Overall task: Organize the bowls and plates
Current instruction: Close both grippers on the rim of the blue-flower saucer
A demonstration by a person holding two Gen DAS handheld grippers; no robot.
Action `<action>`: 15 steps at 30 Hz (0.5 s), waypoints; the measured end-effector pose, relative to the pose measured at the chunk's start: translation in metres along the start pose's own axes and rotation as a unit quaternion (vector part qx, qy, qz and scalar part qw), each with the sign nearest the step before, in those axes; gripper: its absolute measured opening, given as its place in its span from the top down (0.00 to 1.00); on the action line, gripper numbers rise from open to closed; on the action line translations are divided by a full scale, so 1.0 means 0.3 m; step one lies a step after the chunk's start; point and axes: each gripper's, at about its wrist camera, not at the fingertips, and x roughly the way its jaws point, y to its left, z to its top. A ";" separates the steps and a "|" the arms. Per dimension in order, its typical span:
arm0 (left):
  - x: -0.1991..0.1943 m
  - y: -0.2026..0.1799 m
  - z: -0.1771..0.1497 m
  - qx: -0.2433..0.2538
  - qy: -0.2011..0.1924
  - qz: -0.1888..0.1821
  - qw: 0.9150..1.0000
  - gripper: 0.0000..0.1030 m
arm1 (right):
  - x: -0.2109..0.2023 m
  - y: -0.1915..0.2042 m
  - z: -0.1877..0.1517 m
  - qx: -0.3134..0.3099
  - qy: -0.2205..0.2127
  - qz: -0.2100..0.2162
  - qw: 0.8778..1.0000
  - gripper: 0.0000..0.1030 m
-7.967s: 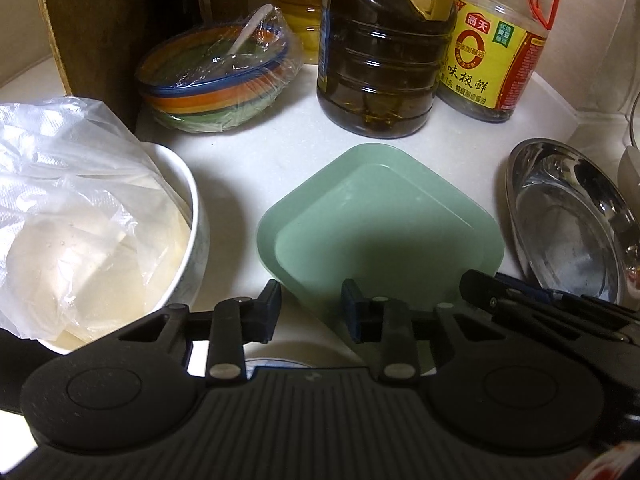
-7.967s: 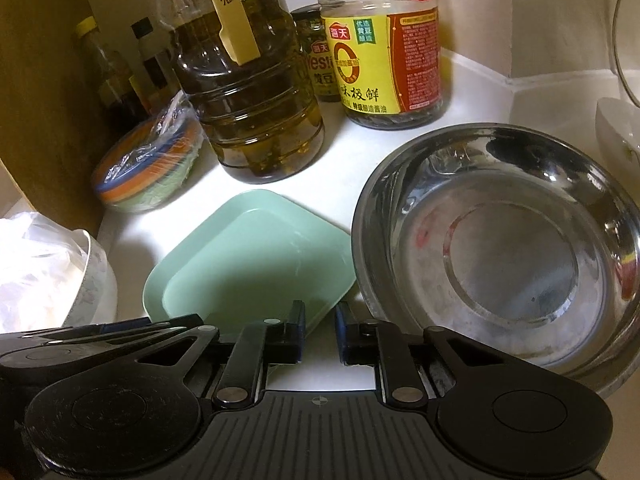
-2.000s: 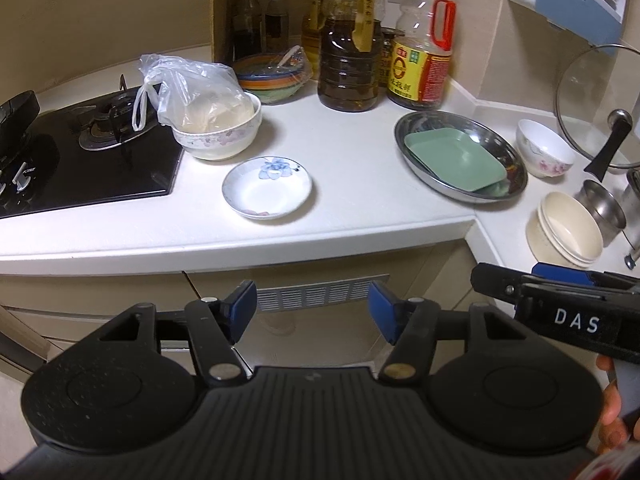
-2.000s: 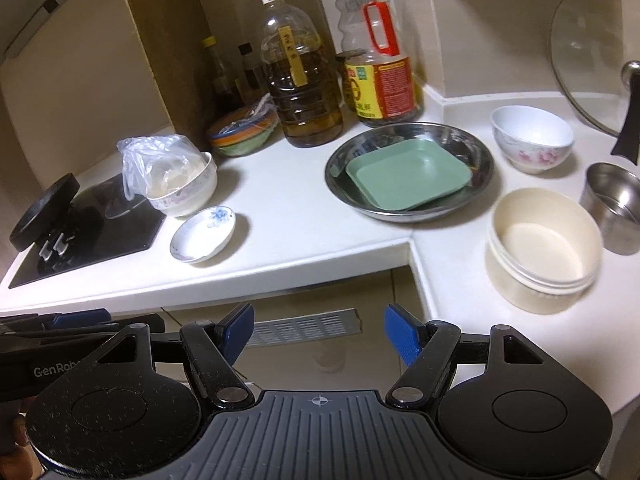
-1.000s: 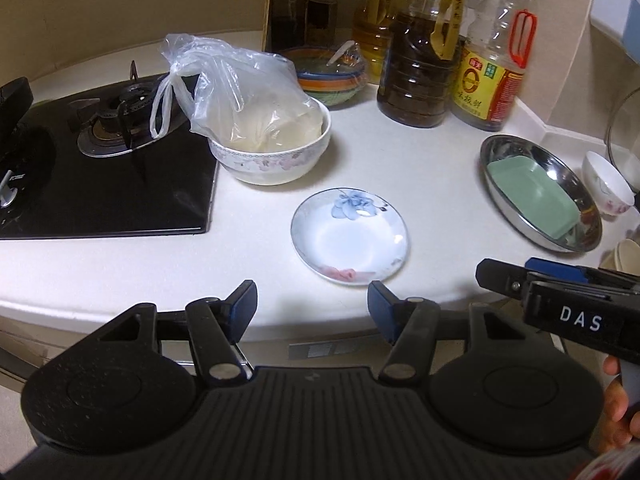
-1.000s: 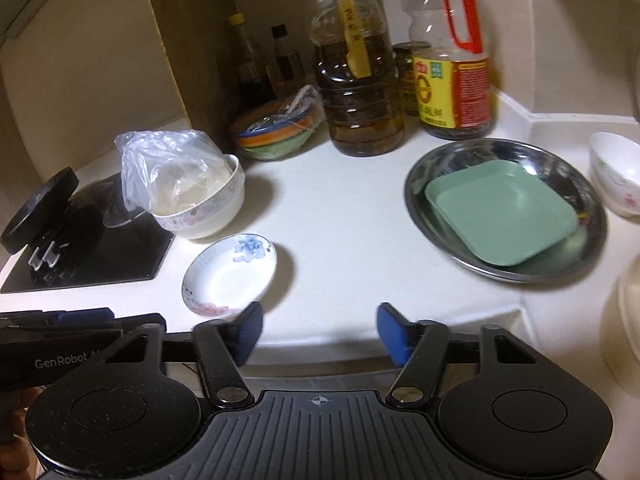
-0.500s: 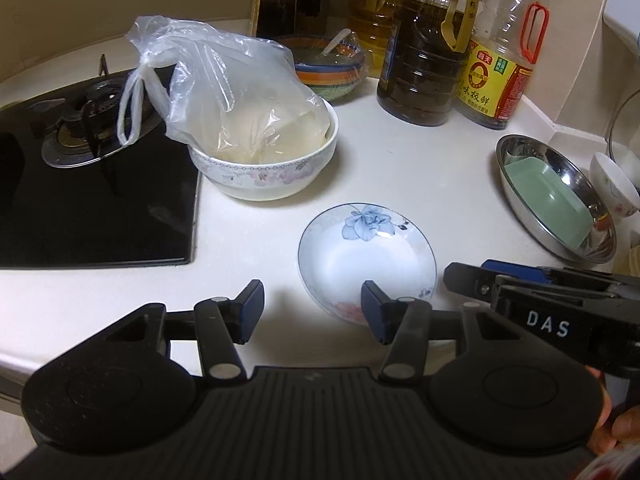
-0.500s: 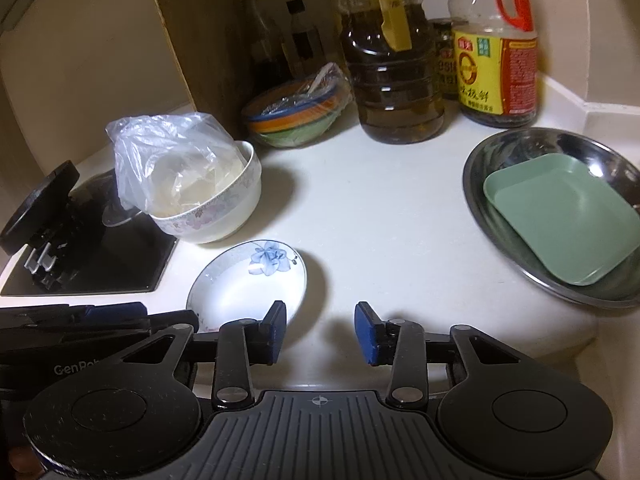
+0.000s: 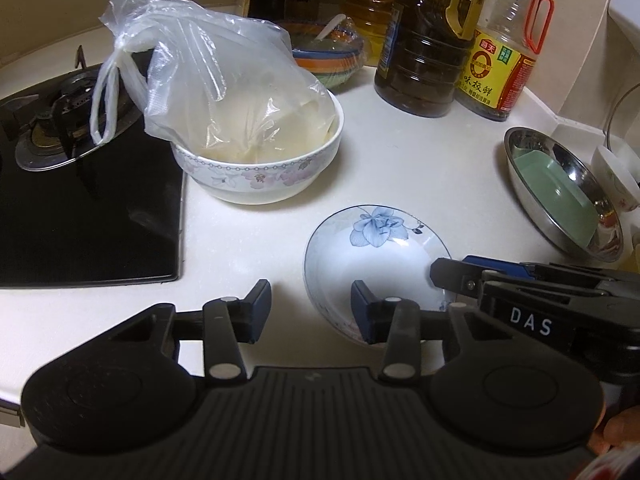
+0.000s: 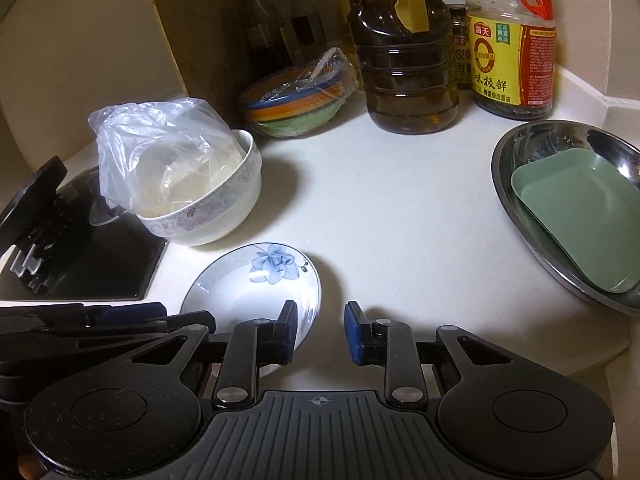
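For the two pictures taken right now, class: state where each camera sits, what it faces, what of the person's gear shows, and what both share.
Left wrist: on the left gripper, facing the counter, saucer and stove; the right gripper juts in.
Right wrist: on the right gripper, facing the same saucer; the left gripper shows at left.
Shared: saucer, bagged bowl, oil bottle, steel dish holding a green plate.

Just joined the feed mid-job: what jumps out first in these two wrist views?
The small white saucer with a blue flower lies on the counter right ahead of both tongs, left and right, whose jaws have just been closing with nothing gripped yet. Behind it, beside the black stove, stands a floral bowl holding a knotted plastic bag. At far right a green square plate lies inside a steel basin.
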 end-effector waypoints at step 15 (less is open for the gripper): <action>0.044 0.002 0.017 0.019 0.011 -0.019 1.000 0.79 | 0.028 0.019 0.001 0.009 0.002 -0.014 1.000 0.88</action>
